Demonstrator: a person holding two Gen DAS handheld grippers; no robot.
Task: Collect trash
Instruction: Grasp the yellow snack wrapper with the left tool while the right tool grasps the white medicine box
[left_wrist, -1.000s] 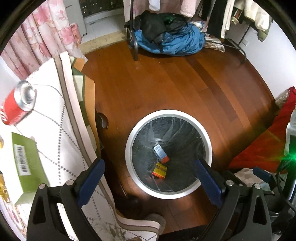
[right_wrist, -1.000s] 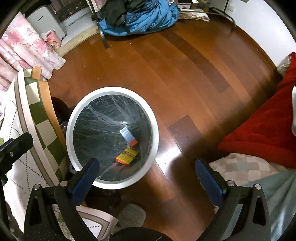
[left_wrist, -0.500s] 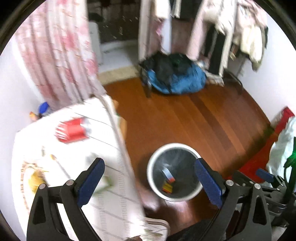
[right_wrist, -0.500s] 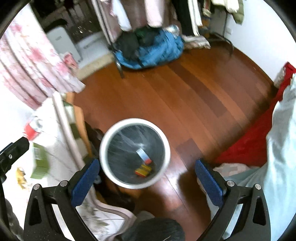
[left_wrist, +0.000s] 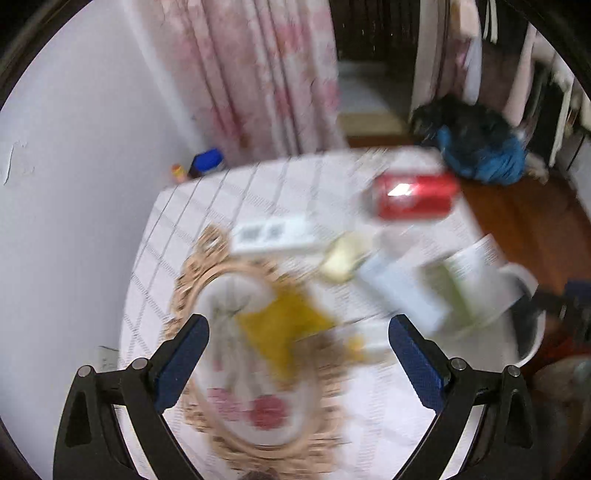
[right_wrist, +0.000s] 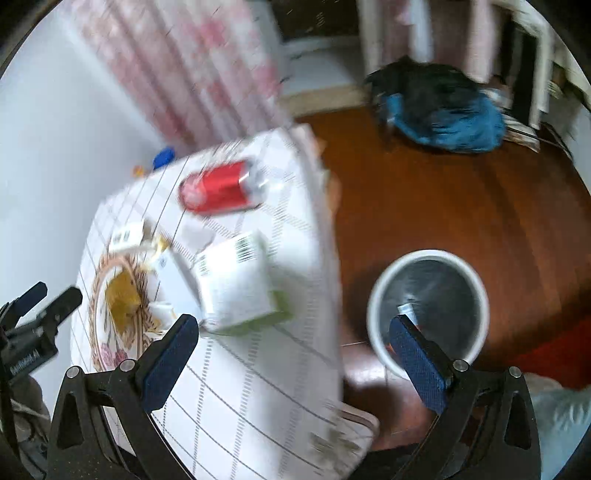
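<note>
A: What's closest to the cameras?

B: Both tools, with nothing between their fingers. The left gripper (left_wrist: 298, 338) is spread wide above an oval plate (left_wrist: 236, 435) with an ornate rim. The right gripper (right_wrist: 294, 338) is just as wide apart, one blue pad over the tablecloth (right_wrist: 236, 398), the other over the trash bin (right_wrist: 428, 258).

A: And the trash?

B: On the plate lies a yellow wrapper (left_wrist: 284, 325). Just past it sits a white and green carton (right_wrist: 240, 280) with a barcode, near the table's edge. A small white box (left_wrist: 273, 236) lies beyond the plate. Farther off, a red can (right_wrist: 218, 186) lies on its side on the cloth.

A: The bin?

B: It stands on the wooden floor (right_wrist: 461, 192) beside the table, holding a few small bits; the motion blur hides which. At the back, a blue and black clothes pile (right_wrist: 443, 110) lies on the floor.
</note>
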